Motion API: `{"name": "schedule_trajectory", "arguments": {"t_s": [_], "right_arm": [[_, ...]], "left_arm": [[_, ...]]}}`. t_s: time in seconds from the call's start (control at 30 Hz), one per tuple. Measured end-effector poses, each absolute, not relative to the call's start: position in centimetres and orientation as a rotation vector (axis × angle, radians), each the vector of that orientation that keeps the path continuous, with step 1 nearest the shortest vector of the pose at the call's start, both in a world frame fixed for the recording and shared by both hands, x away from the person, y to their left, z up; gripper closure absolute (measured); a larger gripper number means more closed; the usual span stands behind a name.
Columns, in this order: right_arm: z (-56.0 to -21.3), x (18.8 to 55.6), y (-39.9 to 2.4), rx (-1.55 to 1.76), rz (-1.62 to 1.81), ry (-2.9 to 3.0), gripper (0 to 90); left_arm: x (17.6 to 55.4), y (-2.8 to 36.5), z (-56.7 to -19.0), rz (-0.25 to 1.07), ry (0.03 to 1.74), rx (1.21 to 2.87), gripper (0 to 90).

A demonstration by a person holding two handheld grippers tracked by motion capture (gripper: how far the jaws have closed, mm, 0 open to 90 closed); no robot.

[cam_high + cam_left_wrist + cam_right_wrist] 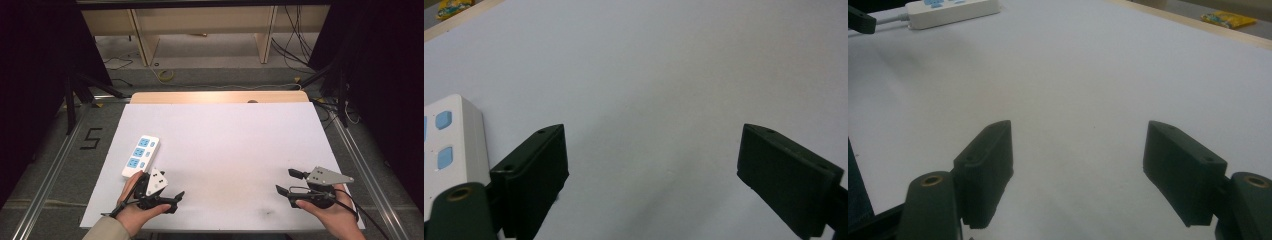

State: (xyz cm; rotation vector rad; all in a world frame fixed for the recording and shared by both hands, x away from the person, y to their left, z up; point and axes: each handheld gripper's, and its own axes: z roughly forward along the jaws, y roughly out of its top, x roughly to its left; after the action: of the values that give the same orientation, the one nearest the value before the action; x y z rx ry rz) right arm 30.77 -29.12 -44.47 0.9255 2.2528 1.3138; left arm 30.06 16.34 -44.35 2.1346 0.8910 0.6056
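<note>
text: "5" | on: floor [60,150] left of table | black tape

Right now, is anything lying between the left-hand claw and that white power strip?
Nothing visible does. The left gripper, jaws open and empty, sits just beside the power strip on the white table sheet, with bare surface between them.

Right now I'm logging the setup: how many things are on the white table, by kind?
Power strips: 1, white with blue sockets
Grippers: 2, left gripper and right gripper, both open and empty
Total: 3
</note>
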Motion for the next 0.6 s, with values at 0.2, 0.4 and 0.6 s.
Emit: {"name": "schedule_trajectory", "arguments": {"t_s": [0.2,0.4,0.6], "right_arm": [[-44.39,30.66,-29.05,0.92,1.313,2.249,28.8],[-44.4,30.65,-29.05,0.92,1.31,2.25,28.9],[-44.42,30.62,-29.06,0.918,1.31,2.251,29.0]], "left_arm": [[30.01,16.22,-44.32,0.606,0.888,2.133,13.9],[30.03,16.17,-44.35,0.605,0.887,2.132,14.5],[30.08,16.13,-44.23,0.621,0.898,2.125,15.8]]}}
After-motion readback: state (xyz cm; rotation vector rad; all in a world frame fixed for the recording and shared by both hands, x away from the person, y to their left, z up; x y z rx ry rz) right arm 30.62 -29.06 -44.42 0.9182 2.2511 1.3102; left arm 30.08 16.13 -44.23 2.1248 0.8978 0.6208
